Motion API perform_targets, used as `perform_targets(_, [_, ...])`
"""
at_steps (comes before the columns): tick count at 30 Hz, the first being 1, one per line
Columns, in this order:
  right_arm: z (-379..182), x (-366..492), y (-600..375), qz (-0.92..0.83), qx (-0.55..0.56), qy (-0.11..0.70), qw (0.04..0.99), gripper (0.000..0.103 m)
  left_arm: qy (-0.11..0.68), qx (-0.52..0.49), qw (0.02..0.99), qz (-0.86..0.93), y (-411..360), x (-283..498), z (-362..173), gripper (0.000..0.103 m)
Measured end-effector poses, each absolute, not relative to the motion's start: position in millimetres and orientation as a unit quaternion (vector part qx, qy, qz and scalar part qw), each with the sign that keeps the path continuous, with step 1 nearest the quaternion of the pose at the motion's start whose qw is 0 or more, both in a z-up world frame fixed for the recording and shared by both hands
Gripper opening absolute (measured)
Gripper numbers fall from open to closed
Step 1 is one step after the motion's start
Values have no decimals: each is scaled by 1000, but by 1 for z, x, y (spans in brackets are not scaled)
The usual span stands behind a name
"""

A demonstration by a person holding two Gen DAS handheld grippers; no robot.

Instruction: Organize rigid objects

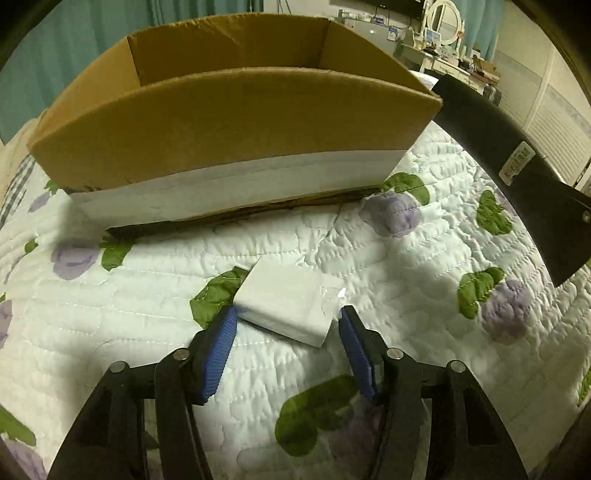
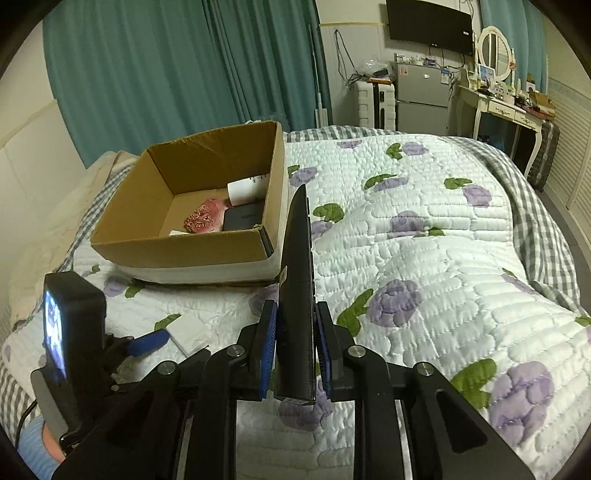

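Note:
A small white box (image 1: 286, 304) lies on the quilt in front of an open cardboard box (image 1: 236, 122). My left gripper (image 1: 288, 321) is open, its blue pads on either side of the white box's near end. My right gripper (image 2: 295, 314) is shut on a long black remote control (image 2: 297, 280) and holds it above the quilt, pointing toward the cardboard box (image 2: 192, 251). The remote also shows at the right of the left wrist view (image 1: 506, 158). Inside the cardboard box lie a white cylinder (image 2: 245, 190), a pink patterned item (image 2: 203, 218) and a black box (image 2: 242, 218).
The flowered quilt (image 2: 424, 240) covers the bed. Teal curtains (image 2: 166, 74) hang behind. A fridge (image 2: 421, 96), a white dressing table with a mirror (image 2: 498, 99) and a wall TV (image 2: 430, 22) stand at the far end. The left gripper's camera body (image 2: 70, 332) shows at left.

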State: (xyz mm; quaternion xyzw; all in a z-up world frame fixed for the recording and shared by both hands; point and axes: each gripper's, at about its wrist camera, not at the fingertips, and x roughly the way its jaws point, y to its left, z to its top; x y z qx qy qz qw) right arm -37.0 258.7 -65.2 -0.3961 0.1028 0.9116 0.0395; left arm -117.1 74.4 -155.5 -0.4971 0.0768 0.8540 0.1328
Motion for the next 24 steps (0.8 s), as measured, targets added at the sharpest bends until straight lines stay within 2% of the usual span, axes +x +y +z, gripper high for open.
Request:
perform_targets(2, [-65, -38, 256, 912, -397, 99, 38, 20, 78, -492, 134, 857, 74, -113, -153, 54])
perform_targets(3, [-65, -37, 256, 912, -396, 97, 37, 20, 77, -489, 137, 858, 74, -111, -151, 50])
perform_targets(4, [-64, -37, 255, 912, -396, 96, 37, 20, 74, -489, 140, 858, 73, -108, -148, 19])
perform_targets(6, [-60, -35, 253, 914, -393, 95, 37, 20, 69, -479, 144, 863, 72, -101, -140, 15])
perform_targets(8, [-56, -33, 251, 915, -390, 91, 38, 20, 71, -470, 159, 865, 71, -95, -130, 1])
perform_targets(15, [-44, -24, 248, 920, -379, 89, 44, 20, 56, -466, 166, 867, 62, -89, -119, 1])
perform_targets(16, [-44, -24, 248, 920, -379, 89, 44, 20, 49, -470, 156, 868, 59, -89, -120, 4])
perform_targets(18, [-45, -24, 249, 920, -380, 91, 44, 20, 30, -482, 151, 862, 58, -99, -125, 17])
perform_targets(19, [-46, -24, 250, 919, -380, 92, 43, 20, 18, -491, 141, 859, 56, -102, -128, 40])
perform_targets(20, [-47, -25, 251, 919, -381, 93, 42, 20, 11, -493, 135, 860, 54, -111, -131, 58])
perform_targets(24, [-54, -27, 255, 917, -384, 97, 42, 20, -15, -503, 125, 855, 55, -125, -141, 58])
